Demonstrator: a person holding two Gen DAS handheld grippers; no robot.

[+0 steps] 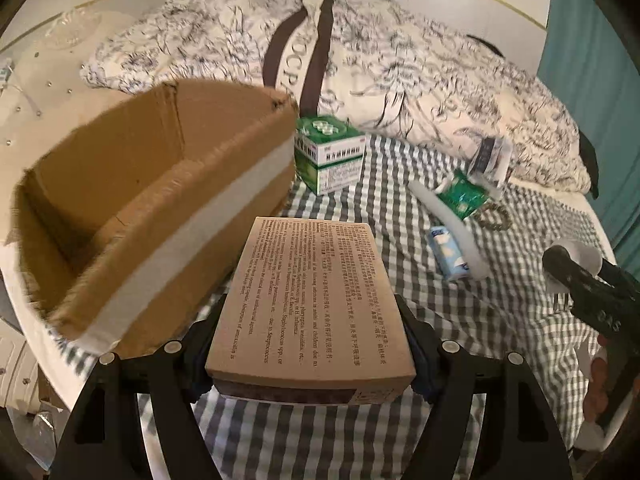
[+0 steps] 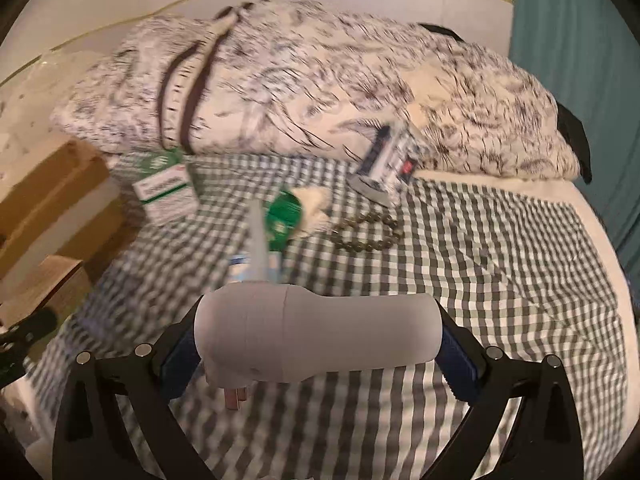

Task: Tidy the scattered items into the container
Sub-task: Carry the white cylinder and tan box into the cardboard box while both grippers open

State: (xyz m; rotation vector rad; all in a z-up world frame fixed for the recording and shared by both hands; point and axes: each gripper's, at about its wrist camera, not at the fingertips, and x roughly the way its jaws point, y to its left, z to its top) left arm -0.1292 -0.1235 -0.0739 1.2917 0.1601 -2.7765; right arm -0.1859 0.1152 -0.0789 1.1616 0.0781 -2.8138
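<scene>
Medicine box (image 1: 312,308) sits clamped in our left gripper (image 1: 312,364) beside the cardboard container (image 1: 132,216); our right gripper (image 2: 320,344) grips a white plug (image 2: 316,336).

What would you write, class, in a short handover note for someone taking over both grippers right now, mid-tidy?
Left gripper: shut on the tan medicine box, beside the cardboard box.
Right gripper: shut on the white plug adapter, above the checked sheet.
Done: nothing visible inside the cardboard box yet.
Left: drop both held items in, then collect the green medicine box, green packet, bead bracelet, white tube, small blue-white pack and the pack by the duvet.
</scene>
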